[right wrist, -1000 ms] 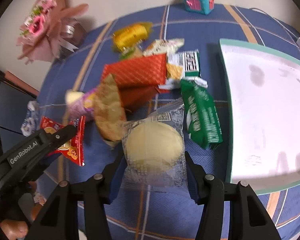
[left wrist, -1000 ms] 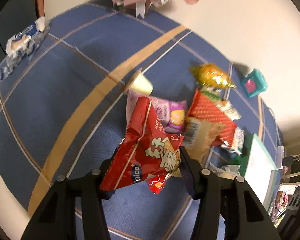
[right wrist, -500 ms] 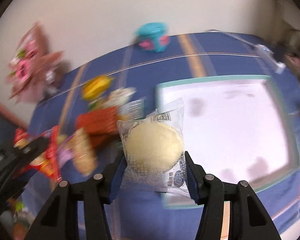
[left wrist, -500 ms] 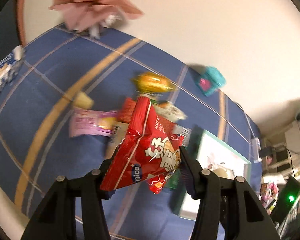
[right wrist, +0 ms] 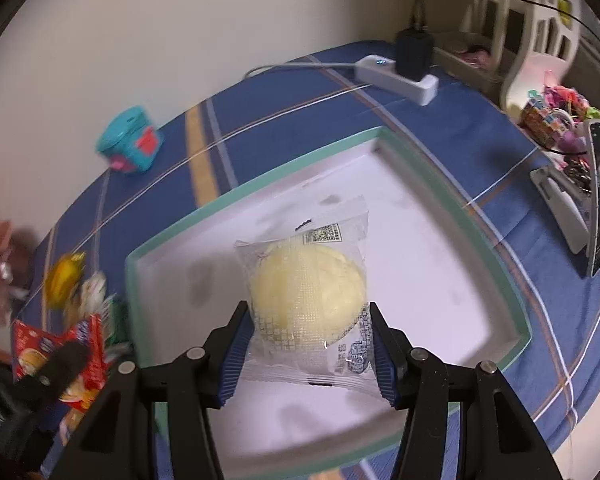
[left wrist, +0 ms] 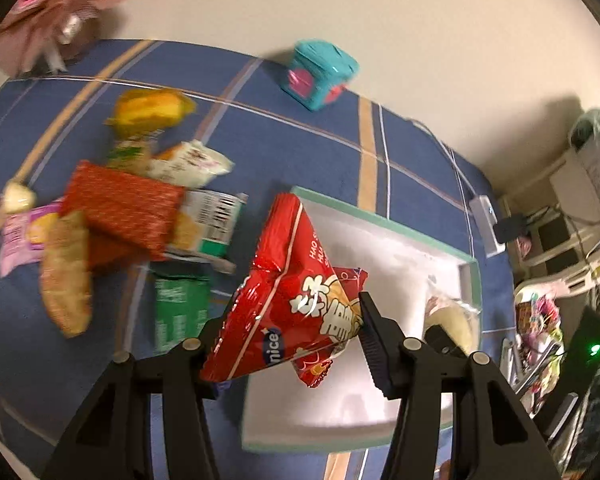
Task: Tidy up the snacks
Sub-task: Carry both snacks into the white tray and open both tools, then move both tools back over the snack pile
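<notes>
My left gripper [left wrist: 290,330] is shut on a red snack bag [left wrist: 296,300], held in the air over the near left rim of the white tray with a green rim [left wrist: 384,222]. My right gripper [right wrist: 306,338] is shut on a clear-wrapped pale round bun [right wrist: 306,288], hanging above the middle of the same tray [right wrist: 440,264]. In the left wrist view the bun [left wrist: 452,322] and the right gripper's fingertip [left wrist: 440,338] show over the tray's right side. The red bag [right wrist: 60,344] and left gripper finger [right wrist: 56,368] appear at the lower left of the right wrist view.
A pile of snacks lies left of the tray: red woven pack [left wrist: 124,208], green pack [left wrist: 180,312], gold wrapper [left wrist: 152,110], long biscuit [left wrist: 66,276]. A teal toy box [left wrist: 320,74] stands by the wall. A power strip [right wrist: 396,78] and clutter [right wrist: 556,120] lie right.
Both grippers have swung right with their snacks, from over the snack pile to over the white tray. Their grips look unchanged.
</notes>
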